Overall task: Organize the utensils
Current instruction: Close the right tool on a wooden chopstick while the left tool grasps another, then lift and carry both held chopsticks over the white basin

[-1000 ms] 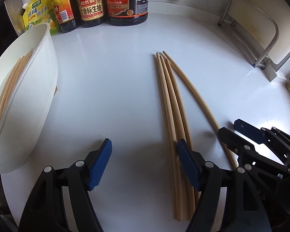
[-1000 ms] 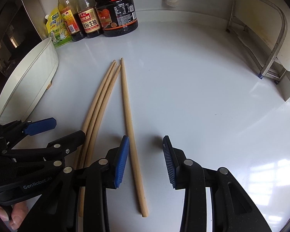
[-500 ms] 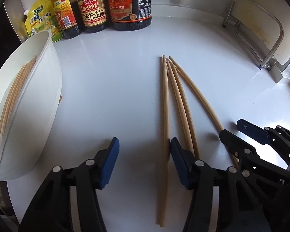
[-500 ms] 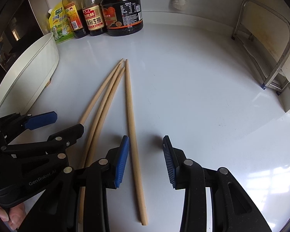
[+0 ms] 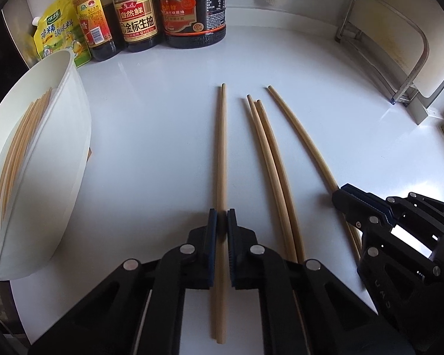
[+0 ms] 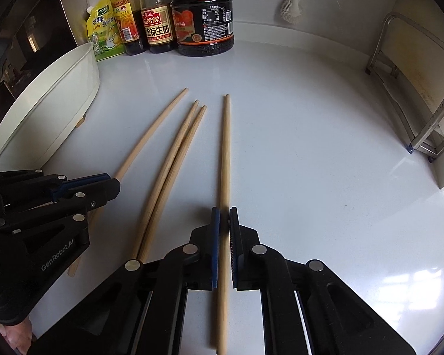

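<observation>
On a white countertop [image 5: 162, 136] lie four long wooden chopsticks. The left gripper [image 5: 221, 219] is now clamped on the leftmost chopstick [image 5: 221, 148], which runs straight between its blue pads [image 5: 212, 236]. Half a second ago those pads stood wide apart with the chopstick just beside the right one. In the right wrist view, the right gripper [image 6: 224, 216] has likewise closed on the rightmost chopstick [image 6: 225, 153]; half a second earlier it too was open around it. Each held chopstick has been drawn away from the middle pair [image 5: 269, 162], which lie touching on the counter.

To the left stands a white tray [image 5: 71, 136], tilted on its side, with more chopsticks [image 5: 11, 159] already resting inside. Sauce bottles [image 5: 139, 14] line the back wall, and a metal rack [image 5: 399, 59] stands at the far right.

Whether the held chopsticks are lifted clear of the counter cannot be told. With both grips made, the likely next step is carrying them over to the tray, leaving the pair still to collect.
</observation>
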The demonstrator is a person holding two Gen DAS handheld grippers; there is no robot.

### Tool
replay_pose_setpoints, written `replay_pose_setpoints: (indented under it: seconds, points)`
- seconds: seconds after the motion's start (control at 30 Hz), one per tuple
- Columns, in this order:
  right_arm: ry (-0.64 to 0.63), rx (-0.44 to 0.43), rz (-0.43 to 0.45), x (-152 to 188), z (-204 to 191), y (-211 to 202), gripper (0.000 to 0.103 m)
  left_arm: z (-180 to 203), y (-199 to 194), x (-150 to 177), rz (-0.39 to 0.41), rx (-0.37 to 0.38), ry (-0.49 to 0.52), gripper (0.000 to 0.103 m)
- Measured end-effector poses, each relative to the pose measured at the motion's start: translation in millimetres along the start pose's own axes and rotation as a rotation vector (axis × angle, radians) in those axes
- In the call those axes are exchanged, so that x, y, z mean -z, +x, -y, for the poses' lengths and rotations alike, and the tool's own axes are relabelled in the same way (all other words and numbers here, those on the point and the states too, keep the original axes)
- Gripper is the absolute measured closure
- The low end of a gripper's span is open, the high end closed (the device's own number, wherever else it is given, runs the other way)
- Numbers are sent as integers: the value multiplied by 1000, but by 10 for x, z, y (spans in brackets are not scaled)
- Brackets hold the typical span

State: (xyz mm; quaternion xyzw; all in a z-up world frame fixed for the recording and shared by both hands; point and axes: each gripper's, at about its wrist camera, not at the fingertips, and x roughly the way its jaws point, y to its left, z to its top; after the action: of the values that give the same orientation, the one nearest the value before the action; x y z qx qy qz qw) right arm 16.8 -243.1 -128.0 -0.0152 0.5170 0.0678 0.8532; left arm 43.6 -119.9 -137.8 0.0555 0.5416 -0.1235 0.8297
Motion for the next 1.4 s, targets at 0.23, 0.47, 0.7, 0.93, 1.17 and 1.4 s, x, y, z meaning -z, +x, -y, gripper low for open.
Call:
replay_pose_setpoints:
  seconds: [0.23, 0.47, 0.7, 0.93, 1.17, 1.4]
  points:
    - [52, -26, 24, -61, 30, -167, 97, -28, -169, -47, 13, 19, 7, 96]
    - [119, -65, 68, -255, -47, -506, 97, -258, -644, -225, 88, 43, -1, 96]
    - [94, -112, 129, -643, -509, -763, 97, -802, -1081, -367, 160, 26, -37, 96]
    - [18, -198, 157, -1118, -1315, -694, 97, -1617, -1216, -379, 173, -29, -106, 96]
    - [-37, -266, 88, -1476, -2044, -301, 97, -2342, -1031, -372, 132, -79, -171, 95]
    - [-53, -272, -10, -1599, -2461, 112, 97, -2722, -750, -353, 72, -73, -184, 95]
